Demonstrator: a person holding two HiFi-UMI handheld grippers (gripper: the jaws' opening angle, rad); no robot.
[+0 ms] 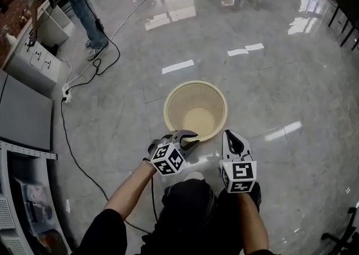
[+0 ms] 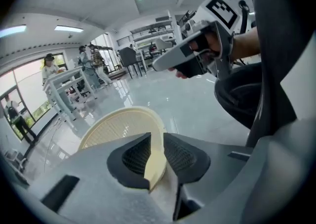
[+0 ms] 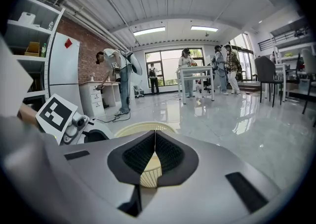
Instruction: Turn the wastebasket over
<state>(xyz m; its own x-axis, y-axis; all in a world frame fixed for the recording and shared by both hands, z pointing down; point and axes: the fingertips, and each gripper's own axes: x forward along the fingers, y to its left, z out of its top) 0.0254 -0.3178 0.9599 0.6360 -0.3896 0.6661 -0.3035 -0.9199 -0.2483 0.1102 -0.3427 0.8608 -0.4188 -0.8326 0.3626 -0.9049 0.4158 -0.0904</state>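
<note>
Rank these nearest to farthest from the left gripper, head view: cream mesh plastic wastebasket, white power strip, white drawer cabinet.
1. Cream mesh plastic wastebasket: straight ahead, its near rim between the fingers of the left gripper.
2. White power strip: off to the left, at the cable's end.
3. White drawer cabinet: far upper left, beyond the strip.

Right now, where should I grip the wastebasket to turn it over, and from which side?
I would take the thin top rim on its near side, coming down from above: the wastebasket stands upright, mouth upward. The left hand-held gripper straddles that rim.
</note>
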